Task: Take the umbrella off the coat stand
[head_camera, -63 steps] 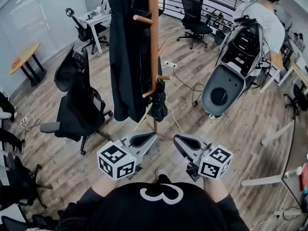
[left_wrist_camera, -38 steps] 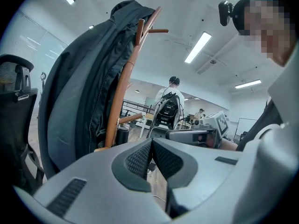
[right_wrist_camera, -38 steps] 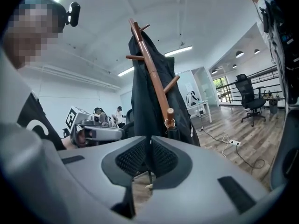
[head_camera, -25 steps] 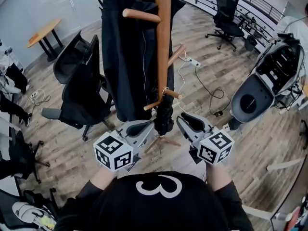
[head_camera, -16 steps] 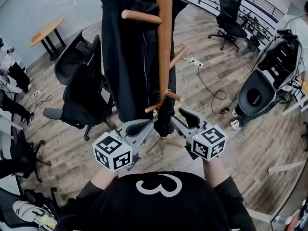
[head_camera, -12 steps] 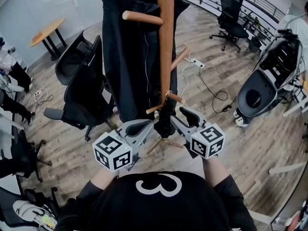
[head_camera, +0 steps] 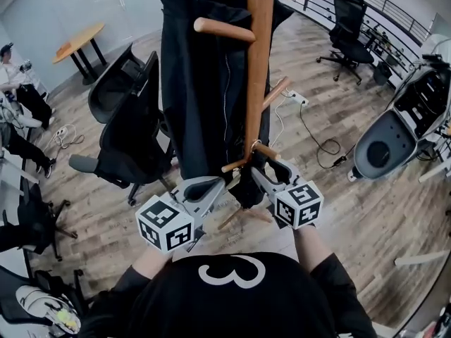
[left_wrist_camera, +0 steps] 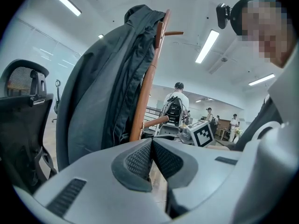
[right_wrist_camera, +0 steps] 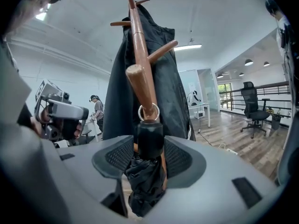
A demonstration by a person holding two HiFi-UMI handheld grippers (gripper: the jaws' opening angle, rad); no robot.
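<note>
A folded black umbrella hangs by a metal ring from a low peg of the wooden coat stand. A black coat hangs on the stand's left side. My right gripper is open, and its jaws have just been opening. The umbrella's black handle stands between its pads with a little gap on each side. My left gripper is shut and empty, low and left of the umbrella; its pads meet.
A black office chair stands left of the stand. A white pod-shaped machine is at the right, with a cable and power strip on the wood floor. A round table and a seated person are far left.
My right gripper has moved left and forward to the umbrella, and its jaws have spread around the handle. The left gripper has hardly shifted.
</note>
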